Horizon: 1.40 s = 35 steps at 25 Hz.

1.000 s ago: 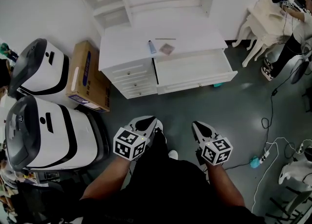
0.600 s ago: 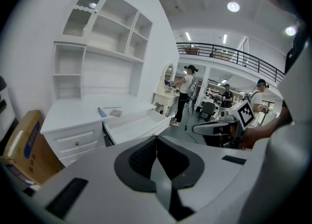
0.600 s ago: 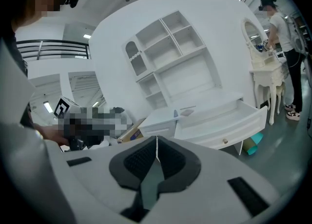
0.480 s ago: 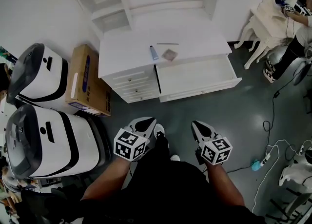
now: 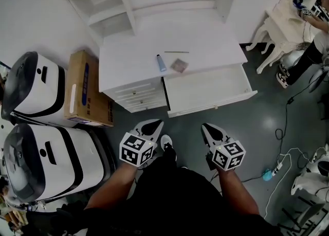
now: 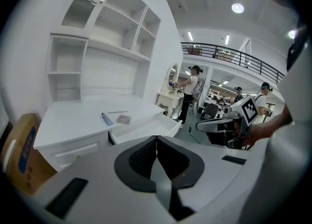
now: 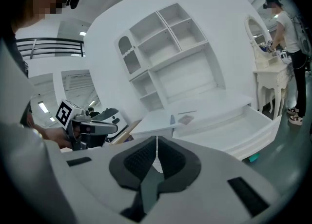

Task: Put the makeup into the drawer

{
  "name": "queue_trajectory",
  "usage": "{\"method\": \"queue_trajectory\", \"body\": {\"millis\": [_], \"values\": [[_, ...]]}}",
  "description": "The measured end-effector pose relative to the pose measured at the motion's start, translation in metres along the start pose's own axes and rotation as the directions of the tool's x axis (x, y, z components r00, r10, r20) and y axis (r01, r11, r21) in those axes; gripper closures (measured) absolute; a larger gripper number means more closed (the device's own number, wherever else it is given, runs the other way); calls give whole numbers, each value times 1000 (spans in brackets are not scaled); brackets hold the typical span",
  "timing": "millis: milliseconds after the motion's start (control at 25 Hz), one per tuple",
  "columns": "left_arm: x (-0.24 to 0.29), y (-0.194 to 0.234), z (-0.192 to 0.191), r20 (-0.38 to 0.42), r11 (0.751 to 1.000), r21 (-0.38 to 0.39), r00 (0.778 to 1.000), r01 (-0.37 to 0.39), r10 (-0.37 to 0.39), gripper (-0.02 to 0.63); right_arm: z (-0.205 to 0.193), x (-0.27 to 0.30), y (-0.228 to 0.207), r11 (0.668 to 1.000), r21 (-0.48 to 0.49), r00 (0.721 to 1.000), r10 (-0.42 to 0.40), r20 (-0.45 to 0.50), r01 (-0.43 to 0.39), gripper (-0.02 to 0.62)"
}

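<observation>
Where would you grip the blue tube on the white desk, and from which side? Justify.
The blue tube lies flat on the desk, its long axis roughly front to back, apart from the brown compact on its right. So probably grip it mid-body, from above at the front edge, with the jaws closing across its narrow width.

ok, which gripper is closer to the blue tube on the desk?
Left. The left gripper sits almost straight in front of the blue tube; the right gripper is off to its right, before the open drawer.
</observation>
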State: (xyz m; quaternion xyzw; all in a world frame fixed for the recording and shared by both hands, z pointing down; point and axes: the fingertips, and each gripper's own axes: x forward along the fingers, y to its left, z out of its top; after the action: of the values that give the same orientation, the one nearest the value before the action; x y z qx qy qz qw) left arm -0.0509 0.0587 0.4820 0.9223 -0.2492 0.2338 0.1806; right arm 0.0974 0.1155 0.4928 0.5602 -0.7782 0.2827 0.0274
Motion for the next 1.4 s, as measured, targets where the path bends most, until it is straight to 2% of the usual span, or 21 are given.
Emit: {"method": "queue_trajectory", "body": {"millis": [440, 760, 1120, 1400], "values": [[41, 73, 33, -13, 999, -5, 999, 32, -33, 595, 42, 76, -24, 999, 38, 999, -28, -27, 29, 566], [54, 115, 41, -31, 999, -4, 999, 39, -39, 595, 56, 130, -44, 991, 126, 999, -43, -31, 46, 566], [62, 144, 38, -49, 1000, -6, 999, 22, -23, 595, 50, 187, -74, 964, 257, 996, -53, -65, 69, 566], [61, 152, 40, -38, 999, -35, 999, -35, 33, 595, 46, 225, -102, 921, 386, 996, -16, -86, 49, 565]]}}
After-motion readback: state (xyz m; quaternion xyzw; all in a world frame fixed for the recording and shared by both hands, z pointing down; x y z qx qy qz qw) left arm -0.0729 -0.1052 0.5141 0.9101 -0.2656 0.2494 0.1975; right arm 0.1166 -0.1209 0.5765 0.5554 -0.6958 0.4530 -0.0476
